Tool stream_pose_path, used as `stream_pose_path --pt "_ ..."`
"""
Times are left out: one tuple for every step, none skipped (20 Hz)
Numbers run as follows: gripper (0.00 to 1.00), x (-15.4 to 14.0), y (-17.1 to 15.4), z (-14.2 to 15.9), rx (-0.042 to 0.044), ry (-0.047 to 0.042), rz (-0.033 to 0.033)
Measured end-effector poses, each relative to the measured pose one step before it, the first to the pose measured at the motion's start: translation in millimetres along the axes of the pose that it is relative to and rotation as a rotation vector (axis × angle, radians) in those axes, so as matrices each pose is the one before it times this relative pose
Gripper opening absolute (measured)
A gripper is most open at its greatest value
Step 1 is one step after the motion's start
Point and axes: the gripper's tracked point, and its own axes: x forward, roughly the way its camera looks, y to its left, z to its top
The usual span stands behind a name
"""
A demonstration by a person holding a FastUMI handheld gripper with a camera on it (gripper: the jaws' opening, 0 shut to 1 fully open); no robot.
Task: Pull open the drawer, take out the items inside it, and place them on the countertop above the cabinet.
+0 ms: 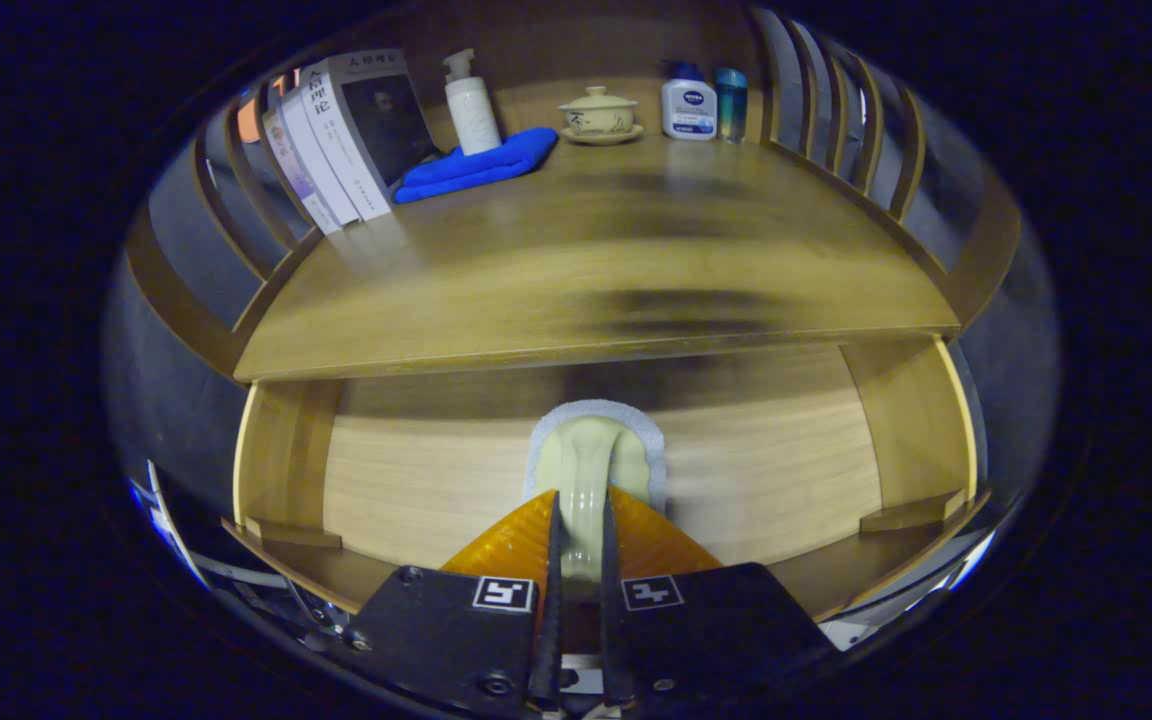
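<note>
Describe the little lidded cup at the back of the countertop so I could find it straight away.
Look along the wooden countertop above the open drawer, where the hand-held gripper is shut on a pale flat item. Against the back stands a cream lidded cup on a saucer, between the blue cloth and two small bottles. It alone has a knobbed lid.
</note>
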Motion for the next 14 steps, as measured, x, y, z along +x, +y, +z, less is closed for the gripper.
stream_pose_path --pt "0.19 -5.05 0.95 0.65 -0.00773 -0.00519 0.00545" --pt "0.19 -4.68 1.21 2.3 -0.00581 -0.00729 0.00208" --pt "0.19 -4.83 0.01 1.38 -0.00837 -0.00955 -0.00152" --pt "0.19 -4.41 0.49 3.14 0.00188 -0.01398 0.00087" --pt "0.19 -3.0 1.71 1.75 0.00284 -0.01403 0.00409" --pt "0.19 -3.1 0.25 2.4 0.00558 -0.00979 0.00238" --pt "0.19 -3.25 0.86 1.07 0.00411 -0.00764 0.00375" --pt "0.19 -3.54 0.55 1.56 -0.00003 -0.00189 0.00238" --pt "0.19 -4.24 0.97 2.21 -0.00295 -0.00322 0.00428" --pt "0.19 -4.11 -0.02 2.19 -0.00578 -0.00267 0.0009" --pt "0.19 -0.19 -0.39 0.36 -0.00625 0.00218 -0.00281" --pt "0.19 -1.62 0.15 -0.74 0.0013 0.0035 0.00013" --pt "0.19 0.0 0.96 0.09 -0.00109 -0.00721 -0.00587" --pt "0.19 0.07 -0.26 0.08 -0.01013 -0.00816 -0.00349"
